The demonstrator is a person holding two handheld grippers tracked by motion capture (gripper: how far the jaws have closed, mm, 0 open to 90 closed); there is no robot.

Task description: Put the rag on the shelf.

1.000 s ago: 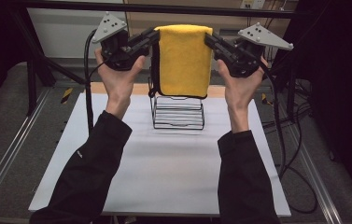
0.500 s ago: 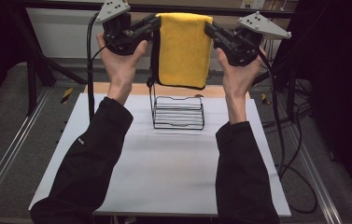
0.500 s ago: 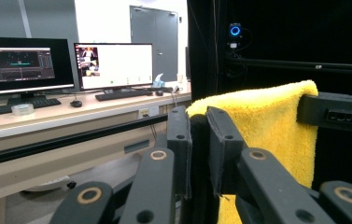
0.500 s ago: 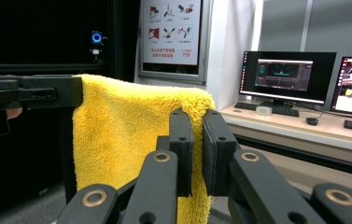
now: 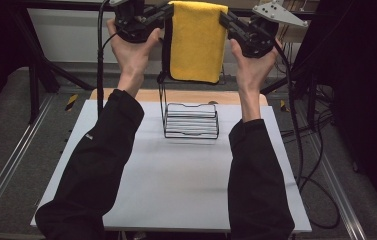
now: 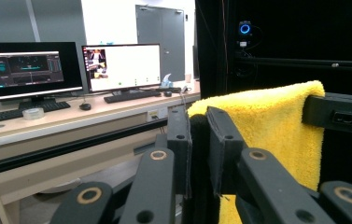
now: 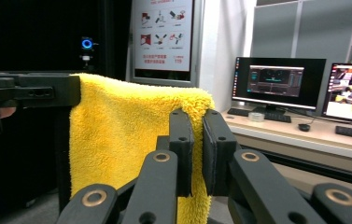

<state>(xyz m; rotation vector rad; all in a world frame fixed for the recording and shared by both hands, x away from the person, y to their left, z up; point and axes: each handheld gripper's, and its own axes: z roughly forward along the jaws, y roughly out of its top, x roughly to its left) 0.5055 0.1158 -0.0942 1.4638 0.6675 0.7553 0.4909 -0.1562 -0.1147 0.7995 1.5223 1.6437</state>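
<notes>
High above the white table [image 5: 176,190], the yellow towel [image 5: 196,40] hangs stretched between the two grippers — it is now higher than one second ago, well clear of the black wire rack [image 5: 191,121] below it. The left gripper [image 5: 165,11] pinches the towel's top left corner and the right gripper [image 5: 226,19] pinches the top right corner — both pairs of jaws are pressed together on the cloth. The rack has not moved.

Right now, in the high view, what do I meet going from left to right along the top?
Left gripper → yellow towel → right gripper, each gripper shut on one upper corner of the towel.
</notes>
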